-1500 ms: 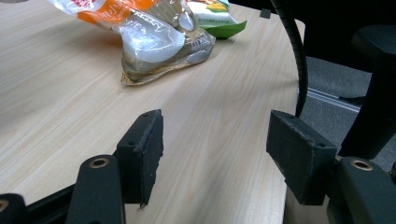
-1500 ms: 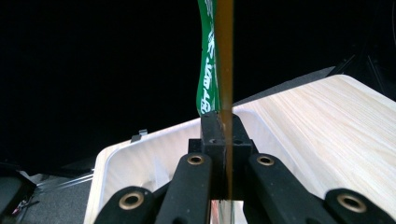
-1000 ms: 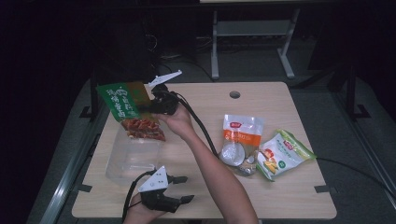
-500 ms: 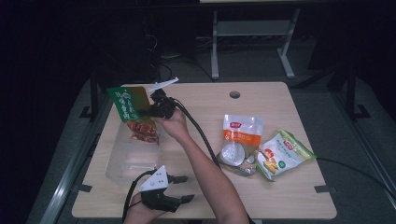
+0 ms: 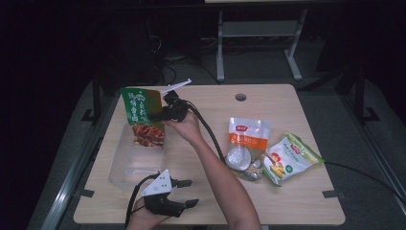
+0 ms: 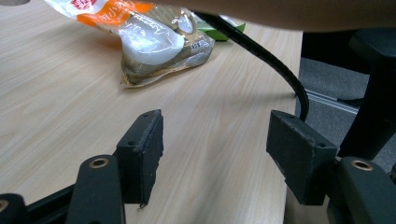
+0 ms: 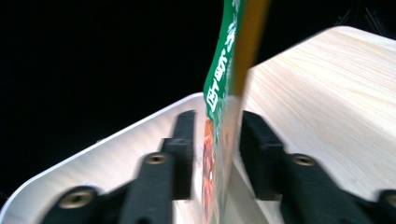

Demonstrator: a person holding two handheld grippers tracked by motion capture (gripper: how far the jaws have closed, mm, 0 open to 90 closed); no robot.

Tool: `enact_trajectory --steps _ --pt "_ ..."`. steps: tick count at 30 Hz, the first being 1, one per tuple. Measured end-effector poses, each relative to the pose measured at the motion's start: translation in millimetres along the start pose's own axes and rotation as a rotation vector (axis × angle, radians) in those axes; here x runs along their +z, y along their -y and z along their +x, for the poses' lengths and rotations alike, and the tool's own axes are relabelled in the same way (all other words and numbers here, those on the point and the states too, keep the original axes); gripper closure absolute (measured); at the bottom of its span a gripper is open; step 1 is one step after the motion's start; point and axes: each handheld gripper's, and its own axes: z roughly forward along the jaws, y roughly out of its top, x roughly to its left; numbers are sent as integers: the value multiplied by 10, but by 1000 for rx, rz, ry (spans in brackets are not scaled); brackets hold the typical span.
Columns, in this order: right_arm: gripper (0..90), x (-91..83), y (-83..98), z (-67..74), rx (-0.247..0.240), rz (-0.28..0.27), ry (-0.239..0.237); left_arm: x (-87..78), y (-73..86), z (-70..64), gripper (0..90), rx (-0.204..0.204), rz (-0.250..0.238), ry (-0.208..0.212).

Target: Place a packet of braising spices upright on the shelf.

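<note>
On the high view the clear plastic tub (image 5: 131,165) sat at about nine o'clock on the wooden table (image 5: 287,201), its see-through walls hard to trace against the wood. The green snack packet (image 5: 142,115) stood over the tub's far end, its lower edge inside or just above the rim; which, I could not tell. The right gripper (image 5: 158,115) flanked the packet at three o'clock; in the right gripper view its jaws had just been opening, with the packet (image 7: 224,116) between them and a gap showing at one pad. The left gripper (image 5: 189,192) rested at six o'clock near the table's front edge, jaws spread on nothing. Its hand was cut off by the frame. Bare wood lay open at twelve o'clock. The orange-and-white pouch (image 5: 246,143) and the corn packet (image 5: 289,158) lay touching at three o'clock.
</note>
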Motion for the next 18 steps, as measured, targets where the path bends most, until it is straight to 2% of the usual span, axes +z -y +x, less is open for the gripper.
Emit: enact_trajectory --steps 1,3,6,8,9,12,18 --pt "598 0 0 0 0 0 0 0 0 0 359 0 0 0" --pt "521 -115 27 -1 -2 16 7 10 -1 -4 355 2 2 0" --pt "481 -240 84 -1 2 21 -5 18 -2 -9 344 -2 2 3" --pt "473 -283 107 4 4 14 -7 20 -2 -11 340 -2 4 2" --pt "465 -377 152 9 0 10 -19 26 -2 -9 337 -4 6 2" --pt "456 -513 208 37 1 6 -20 32 -3 -8 330 -3 10 1" --pt "446 -775 317 103 -24 10 -8 44 -2 -11 328 -2 17 3"
